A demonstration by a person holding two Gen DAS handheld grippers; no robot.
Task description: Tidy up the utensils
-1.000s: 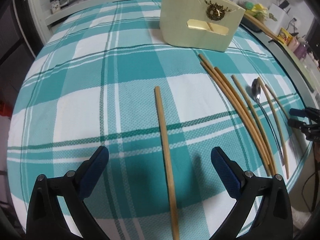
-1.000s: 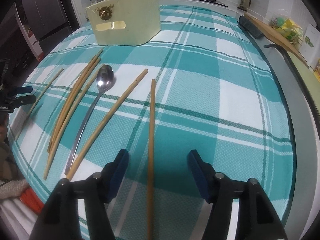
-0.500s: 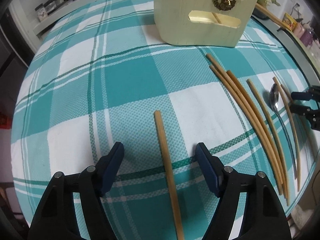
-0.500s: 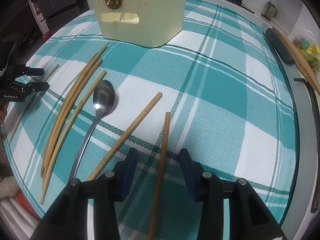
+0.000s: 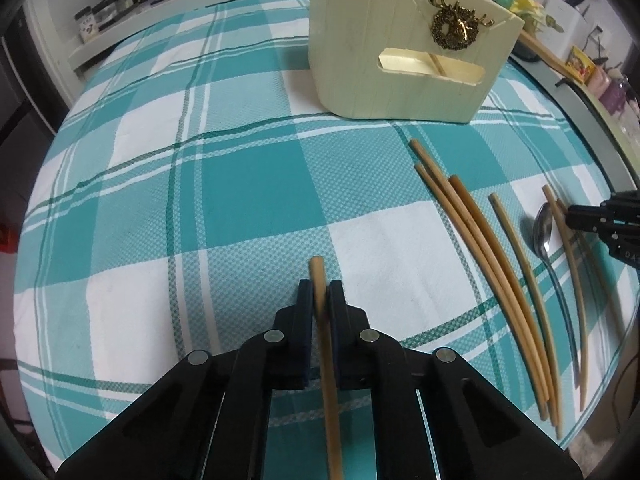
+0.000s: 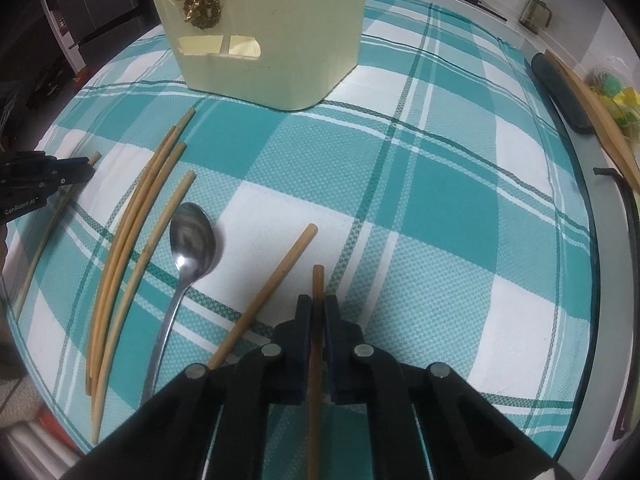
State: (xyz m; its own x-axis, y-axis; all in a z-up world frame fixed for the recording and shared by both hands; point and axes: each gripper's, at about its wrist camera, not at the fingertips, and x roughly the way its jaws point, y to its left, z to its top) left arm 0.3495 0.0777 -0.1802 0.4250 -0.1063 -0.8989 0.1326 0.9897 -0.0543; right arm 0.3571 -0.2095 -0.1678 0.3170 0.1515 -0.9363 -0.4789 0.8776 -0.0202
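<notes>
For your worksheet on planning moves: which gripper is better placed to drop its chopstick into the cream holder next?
Probably the right gripper: its chopstick is clamped, and the holder looks closer.

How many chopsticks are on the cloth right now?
7. One is clamped in the left gripper, one in the right gripper, three bunched chopsticks lie left of the spoon, and one lies on each side of it. Another may be inside the holder.

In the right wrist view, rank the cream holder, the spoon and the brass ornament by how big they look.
1. cream holder
2. spoon, though it lies nearer the camera
3. brass ornament
</notes>
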